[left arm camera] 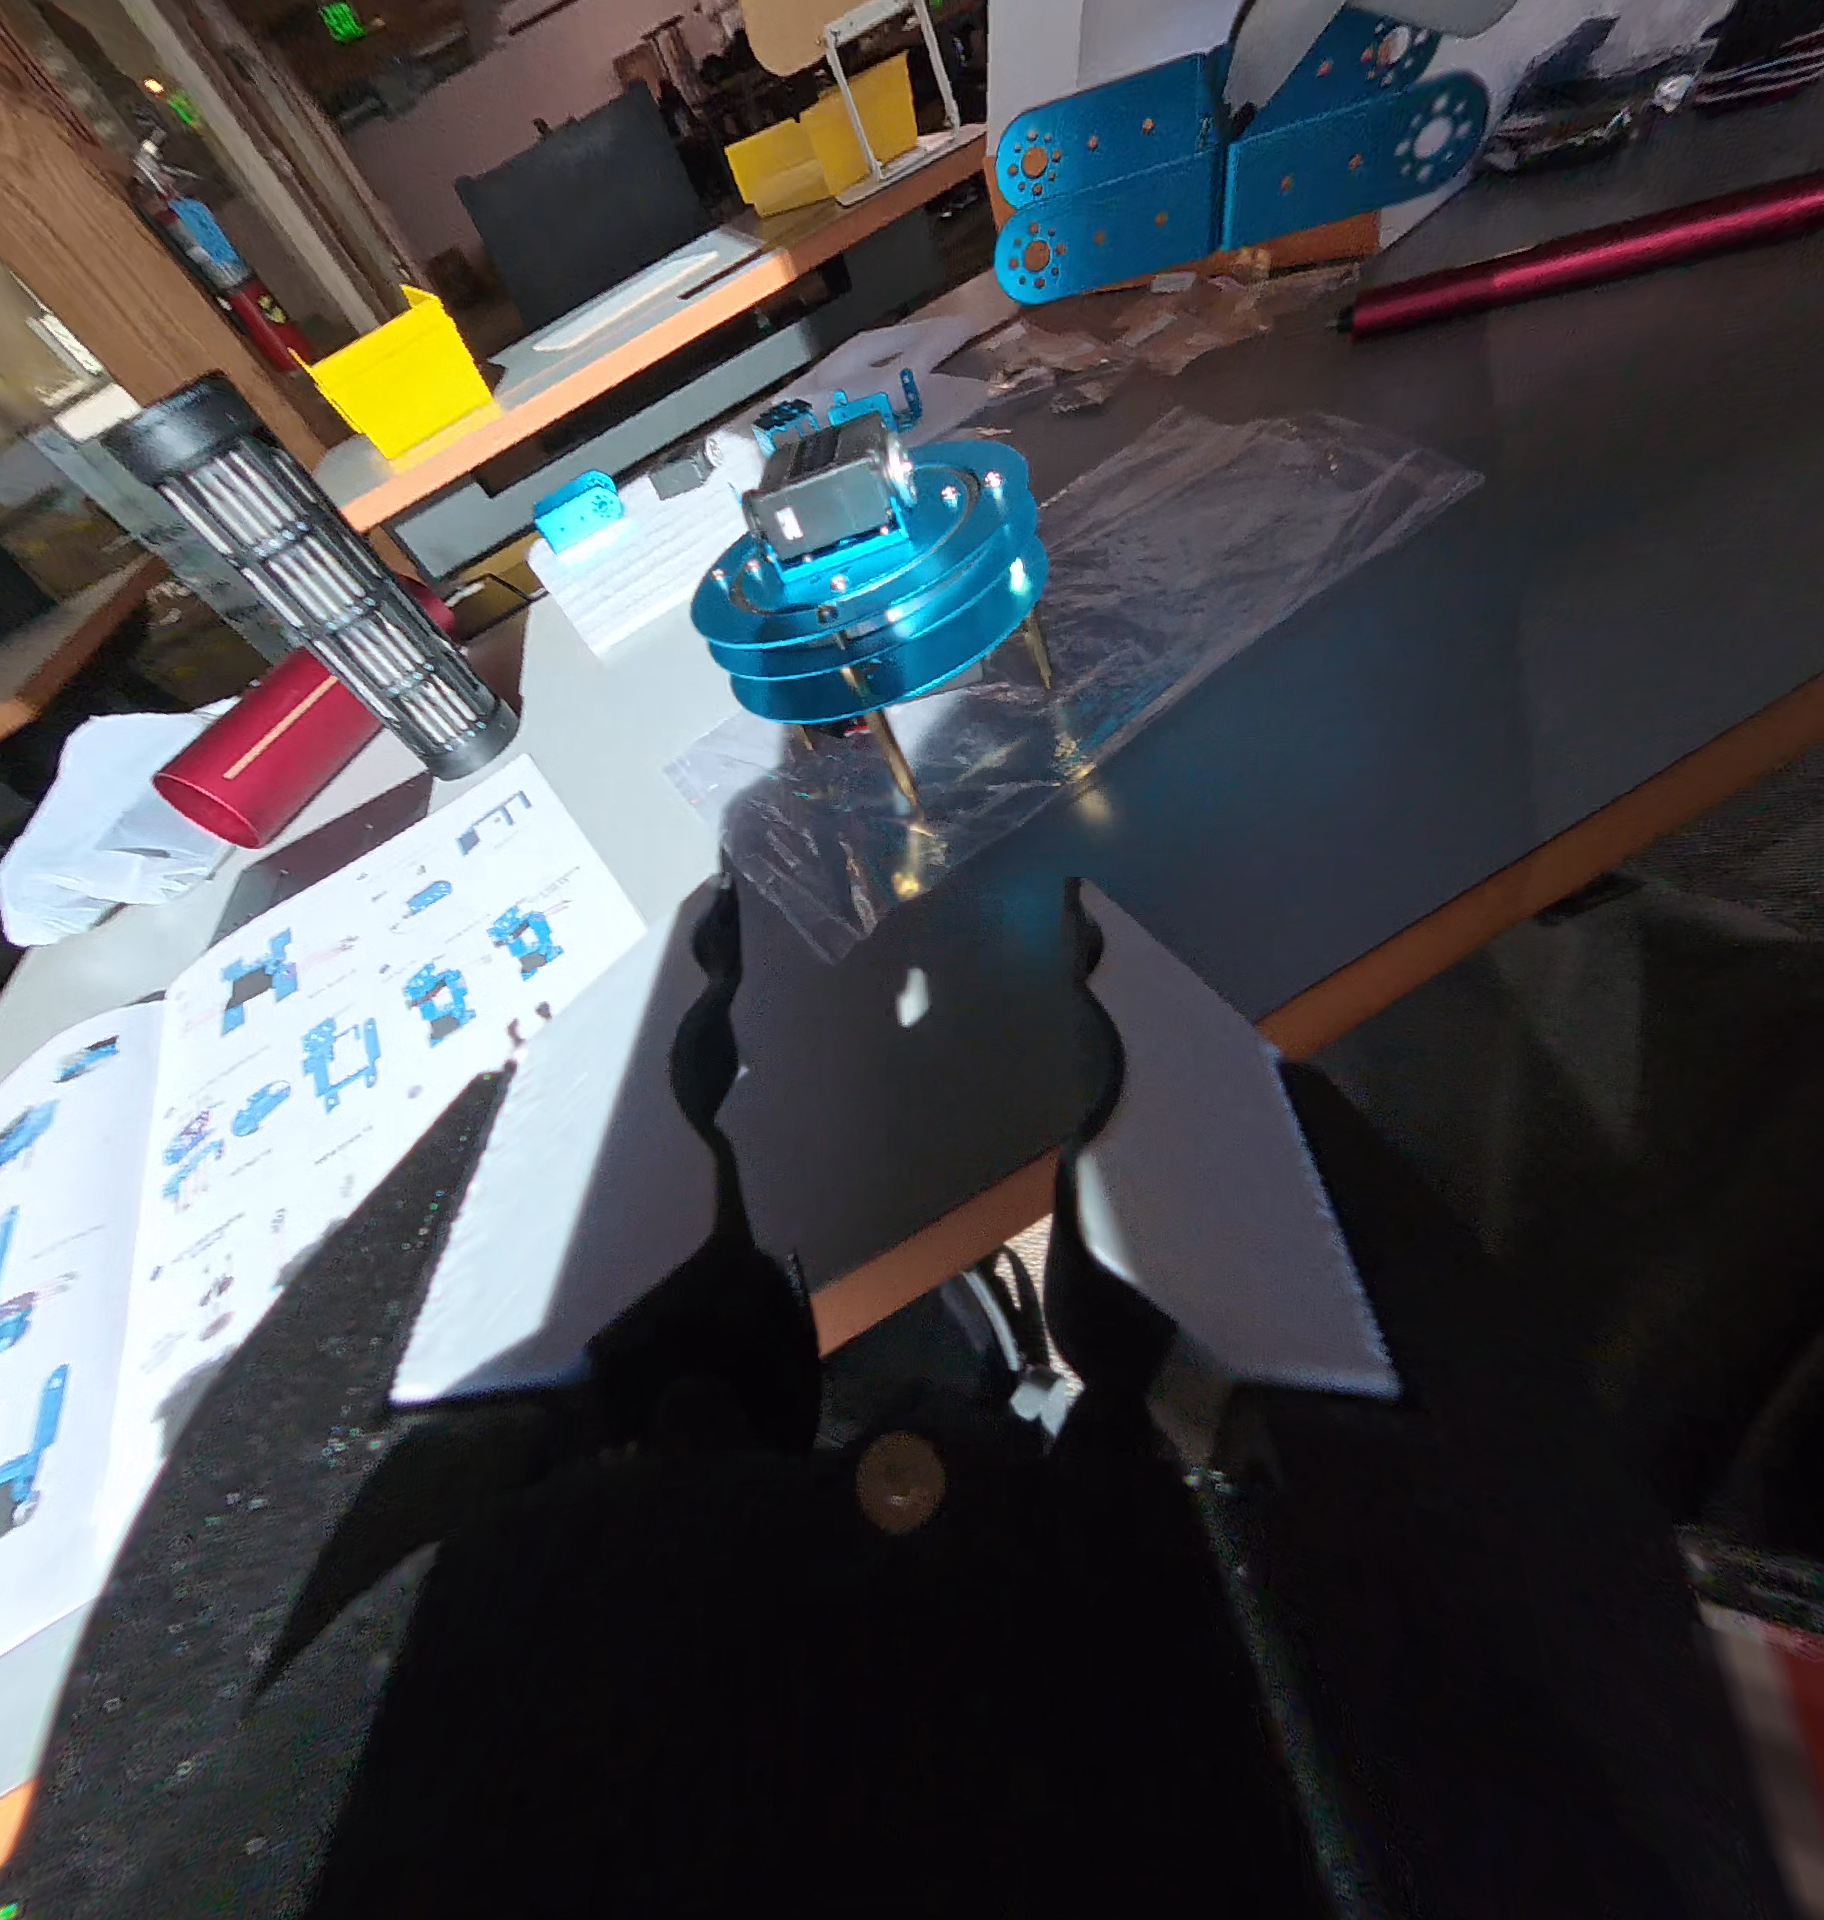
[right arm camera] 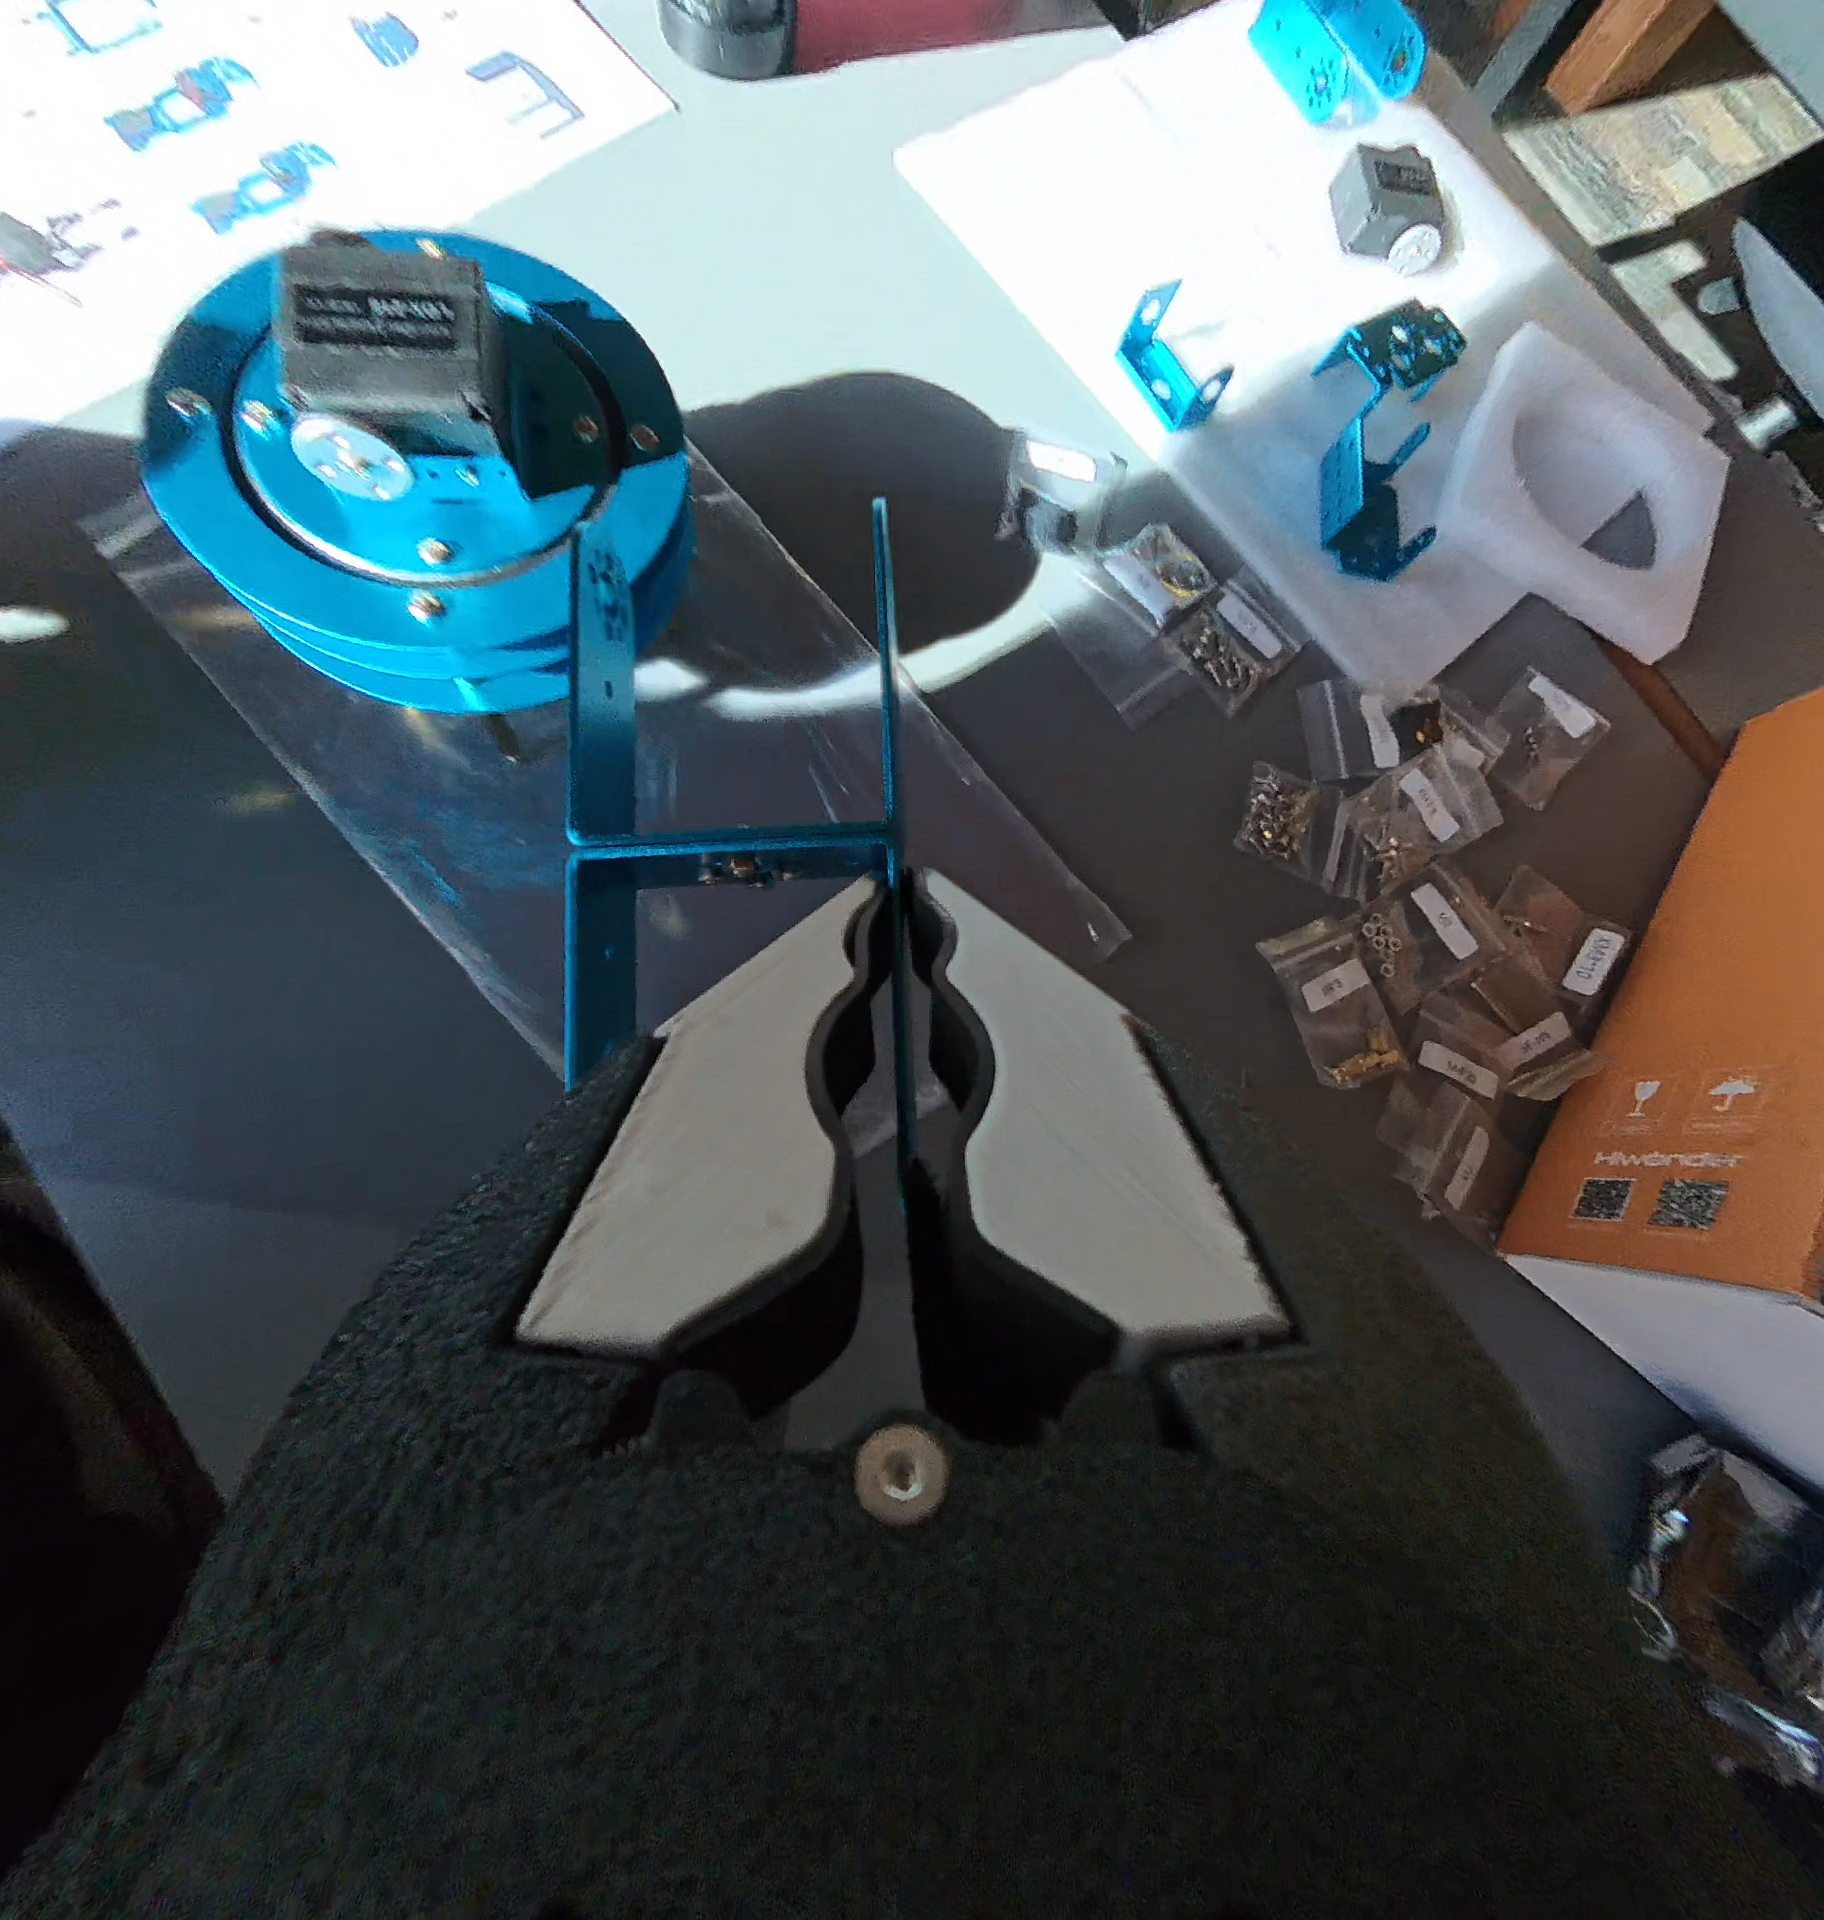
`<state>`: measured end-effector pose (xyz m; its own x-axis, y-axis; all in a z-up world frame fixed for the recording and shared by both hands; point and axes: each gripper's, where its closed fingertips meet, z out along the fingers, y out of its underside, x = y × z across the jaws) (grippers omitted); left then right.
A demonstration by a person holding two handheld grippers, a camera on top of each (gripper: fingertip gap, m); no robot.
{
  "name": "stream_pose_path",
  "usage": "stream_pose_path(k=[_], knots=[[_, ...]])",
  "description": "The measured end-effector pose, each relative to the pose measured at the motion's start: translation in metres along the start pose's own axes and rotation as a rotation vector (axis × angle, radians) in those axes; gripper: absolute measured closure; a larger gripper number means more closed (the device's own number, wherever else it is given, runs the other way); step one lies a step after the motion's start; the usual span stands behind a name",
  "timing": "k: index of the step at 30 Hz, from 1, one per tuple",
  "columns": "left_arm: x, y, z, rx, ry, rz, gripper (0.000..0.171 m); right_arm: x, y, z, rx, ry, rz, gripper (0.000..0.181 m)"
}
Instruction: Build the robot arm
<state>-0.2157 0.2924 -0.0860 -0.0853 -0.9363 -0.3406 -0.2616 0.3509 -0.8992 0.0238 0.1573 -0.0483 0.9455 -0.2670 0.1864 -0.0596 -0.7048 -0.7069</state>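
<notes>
A blue round metal base [left arm camera: 872, 603] with a grey servo [left arm camera: 825, 494] on top stands on brass legs on a clear plastic sheet [left arm camera: 1147, 582]. My left gripper [left arm camera: 903, 966] is open and empty, just short of the base near the table's front edge. My right gripper [right arm camera: 900, 904] is shut on a blue H-shaped metal bracket [right arm camera: 731, 842], gripping one of its thin side plates. The bracket's far arms reach toward the blue base [right arm camera: 420, 457], which lies ahead to the left. The same bracket and right gripper show at the top of the left wrist view [left arm camera: 1230, 177].
An open instruction booklet [left arm camera: 264, 1091], a black mesh tube [left arm camera: 305, 582] and a red cylinder [left arm camera: 264, 748] lie at left. Several small bags of screws [right arm camera: 1427, 914], an orange box [right arm camera: 1718, 1039], white foam [right arm camera: 1604, 488] and loose blue brackets [right arm camera: 1375, 436] lie at right. A red tube [left arm camera: 1604, 249] lies far right. There is about 30 cm between the tips of the two grippers.
</notes>
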Motion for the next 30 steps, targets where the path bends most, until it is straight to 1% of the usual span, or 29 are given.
stream_pose_path(k=[2,4,5,6,7,10,11,12,13,14,16,19,20,21,22,23,24,25,27,28,29,30], knots=[[-0.007,-0.006,0.002,0.03,-0.045,0.038,0.11,-0.014,-0.016,-0.004,0.05,-0.065,0.015,0.18],[-0.005,-0.023,0.001,0.126,0.017,-0.001,0.11,-0.035,-0.034,-0.004,0.088,-0.157,0.015,0.18],[-0.008,-0.031,0.0,0.166,0.025,0.011,0.11,-0.046,-0.044,-0.003,0.101,-0.198,0.008,0.18],[-0.016,-0.037,0.0,0.185,-0.018,0.058,0.11,-0.057,-0.053,-0.002,0.108,-0.237,-0.009,0.18],[-0.028,-0.042,0.001,0.19,-0.1,0.148,0.11,-0.069,-0.062,0.001,0.108,-0.272,-0.028,0.18],[-0.051,-0.058,0.003,0.192,-0.354,0.523,0.106,-0.101,-0.083,0.014,0.057,-0.366,-0.06,0.18],[-0.054,-0.061,0.007,0.18,-0.406,0.638,0.098,-0.112,-0.089,0.02,0.031,-0.402,-0.068,0.179],[-0.058,-0.06,0.013,0.152,-0.455,0.746,0.081,-0.122,-0.094,0.026,-0.003,-0.437,-0.078,0.18],[-0.064,-0.057,0.021,0.117,-0.506,0.843,0.068,-0.131,-0.098,0.033,-0.037,-0.466,-0.094,0.179],[-0.067,-0.054,0.028,0.093,-0.545,0.93,0.064,-0.139,-0.103,0.039,-0.058,-0.486,-0.116,0.18],[-0.067,-0.047,0.042,0.072,-0.544,1.046,0.069,-0.152,-0.11,0.049,-0.102,-0.527,-0.151,0.18],[-0.066,-0.044,0.052,0.052,-0.509,1.042,0.08,-0.159,-0.115,0.063,-0.142,-0.496,-0.235,0.18],[-0.068,-0.043,0.054,0.038,-0.506,1.041,0.09,-0.161,-0.115,0.065,-0.151,-0.497,-0.25,0.18],[-0.068,-0.042,0.056,0.031,-0.501,1.04,0.104,-0.165,-0.115,0.065,-0.157,-0.512,-0.254,0.18],[-0.068,-0.043,0.059,0.033,-0.506,1.043,0.111,-0.169,-0.115,0.065,-0.159,-0.531,-0.254,0.18],[-0.068,-0.044,0.061,0.033,-0.517,1.048,0.123,-0.173,-0.116,0.065,-0.158,-0.549,-0.251,0.18],[-0.07,-0.046,0.062,0.033,-0.544,1.047,0.137,-0.173,-0.115,0.066,-0.162,-0.542,-0.258,0.18],[-0.07,-0.047,0.063,0.031,-0.543,1.038,0.146,-0.171,-0.114,0.068,-0.165,-0.52,-0.282,0.18],[-0.071,-0.048,0.063,0.047,-0.496,0.943,0.146,-0.17,-0.114,0.067,-0.142,-0.527,-0.299,0.179],[-0.073,-0.05,0.062,0.072,-0.472,0.885,0.146,-0.17,-0.118,0.063,-0.105,-0.546,-0.306,0.179],[-0.076,-0.053,0.061,0.095,-0.443,0.826,0.146,-0.17,-0.122,0.058,-0.055,-0.573,-0.313,0.175],[-0.08,-0.056,0.06,0.113,-0.415,0.755,0.147,-0.168,-0.129,0.05,0.009,-0.598,-0.322,0.162]])
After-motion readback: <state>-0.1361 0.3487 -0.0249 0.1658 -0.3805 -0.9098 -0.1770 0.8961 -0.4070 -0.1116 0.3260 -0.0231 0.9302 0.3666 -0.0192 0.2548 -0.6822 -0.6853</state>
